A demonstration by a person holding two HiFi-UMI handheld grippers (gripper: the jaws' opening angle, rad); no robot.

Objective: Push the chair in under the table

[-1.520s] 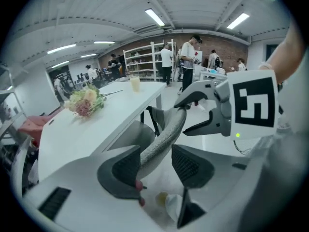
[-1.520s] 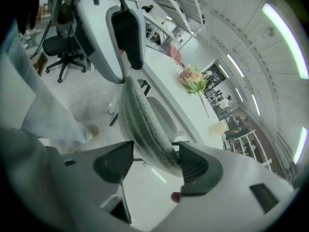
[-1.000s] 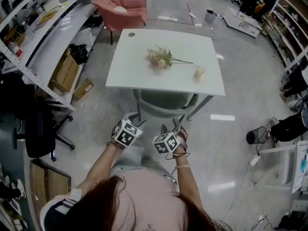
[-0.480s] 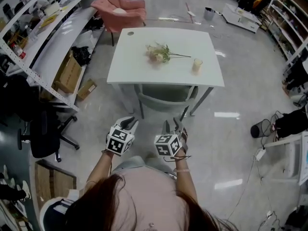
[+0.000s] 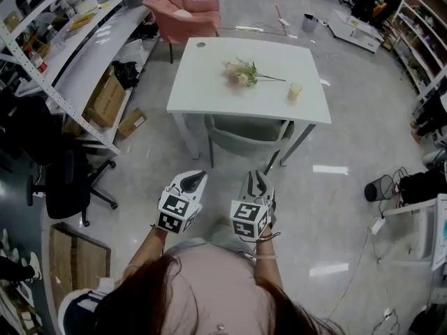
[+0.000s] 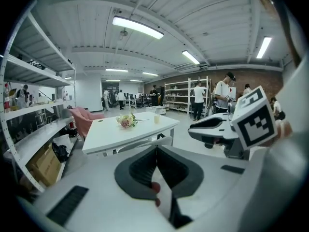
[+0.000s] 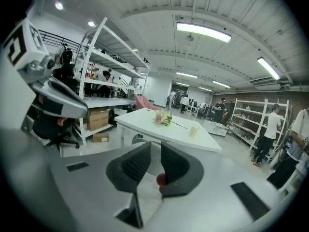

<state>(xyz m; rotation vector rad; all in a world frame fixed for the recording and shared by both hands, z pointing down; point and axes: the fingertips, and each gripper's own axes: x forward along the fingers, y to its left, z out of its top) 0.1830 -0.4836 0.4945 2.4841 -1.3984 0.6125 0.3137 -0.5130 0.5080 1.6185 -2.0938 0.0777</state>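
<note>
The chair [image 5: 244, 137] was judged pushed in, tucked under the worktop's [image 5: 209, 89] near edge. The left hand-held gripper [image 5: 194, 180] was shut, empty. The right hand-held gripper [image 5: 257, 181], its jaws just closing, was held slightly apart, empty. Only withdrawal seemed needed.

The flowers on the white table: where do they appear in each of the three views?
Head view: flowers at upper centre, on the table.
Left gripper view: flowers left of centre.
Right gripper view: flowers near the centre.
Shared landmark: the pale cup right of them, all views.
</note>
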